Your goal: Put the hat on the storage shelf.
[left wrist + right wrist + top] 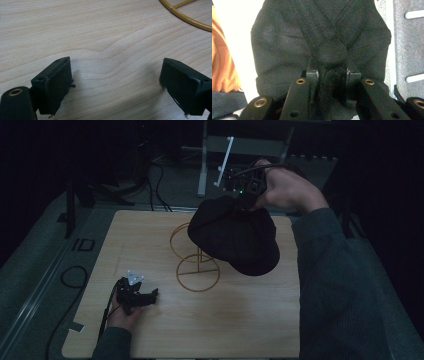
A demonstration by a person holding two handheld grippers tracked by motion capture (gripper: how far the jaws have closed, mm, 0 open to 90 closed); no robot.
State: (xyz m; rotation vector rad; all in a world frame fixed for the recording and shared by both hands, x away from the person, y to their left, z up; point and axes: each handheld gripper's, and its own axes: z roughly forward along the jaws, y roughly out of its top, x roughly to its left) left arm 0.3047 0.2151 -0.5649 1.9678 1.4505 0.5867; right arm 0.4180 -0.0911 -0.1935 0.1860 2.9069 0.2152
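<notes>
Right now we have the right tongs (331, 82) pinching a bunched fold of a black cap (235, 234); in the right gripper view the fabric is squeezed tight between the two jaws, with the rest of the cap spreading out beyond them. In the high view the right hand (285, 190) holds those tongs up at the far edge of the counter (240, 330), and the cap hangs from them, lifted off the surface, brim toward us. It sits over the top ring of a gold wire stand (197, 265) and hides the right part of that ring; we can't tell whether cap and stand touch.

Our left tongs (116, 82) are spread wide with nothing between the jaws, just bare wood grain in the left gripper view, plus an arc of the stand's base ring at top right. High view puts the left tongs (150, 295) low on the counter at near left, jaws pointing toward the stand's base but apart from it, left hand (124, 312) behind them, cable (75, 277) trailing off the left edge onto the grey floor.
</notes>
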